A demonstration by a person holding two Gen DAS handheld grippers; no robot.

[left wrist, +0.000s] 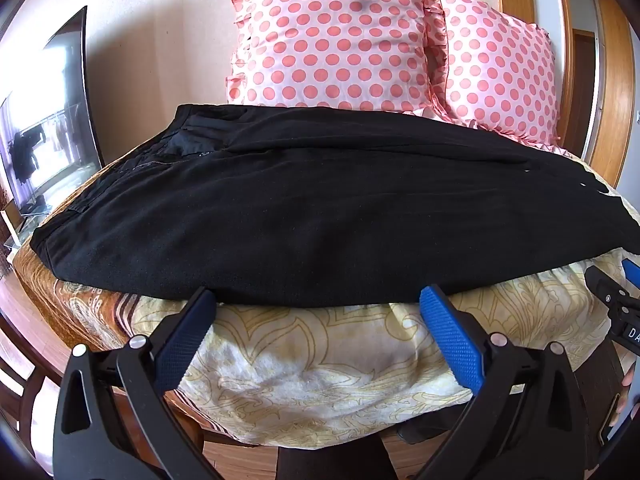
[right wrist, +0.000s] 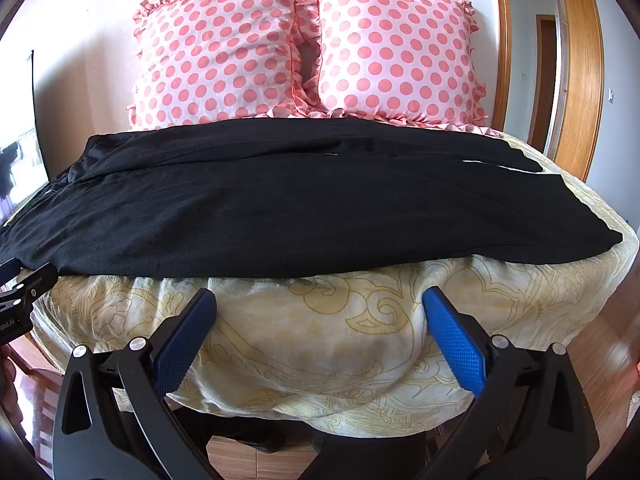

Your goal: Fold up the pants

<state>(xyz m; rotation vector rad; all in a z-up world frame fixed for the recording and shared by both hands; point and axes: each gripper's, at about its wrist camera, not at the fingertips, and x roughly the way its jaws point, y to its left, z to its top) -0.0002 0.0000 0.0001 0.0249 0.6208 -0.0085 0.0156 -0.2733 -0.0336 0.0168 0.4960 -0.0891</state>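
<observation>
Black pants (left wrist: 304, 216) lie spread sideways across the bed, waistband at the left, leg ends at the right; they also show in the right wrist view (right wrist: 304, 208). The legs look laid one over the other. My left gripper (left wrist: 318, 300) is open and empty, its blue fingertips just short of the pants' near edge. My right gripper (right wrist: 320, 300) is open and empty, a little in front of the near edge, over the bedspread. The right gripper shows at the right edge of the left wrist view (left wrist: 616, 300), and the left gripper at the left edge of the right wrist view (right wrist: 24, 292).
A yellow patterned bedspread (right wrist: 320, 344) covers the bed and hangs over its front edge. Two pink polka-dot pillows (right wrist: 216, 52) (right wrist: 396, 52) stand behind the pants. A dark screen (left wrist: 52, 120) is at the left, a wooden door frame (right wrist: 580, 80) at the right, wooden floor below.
</observation>
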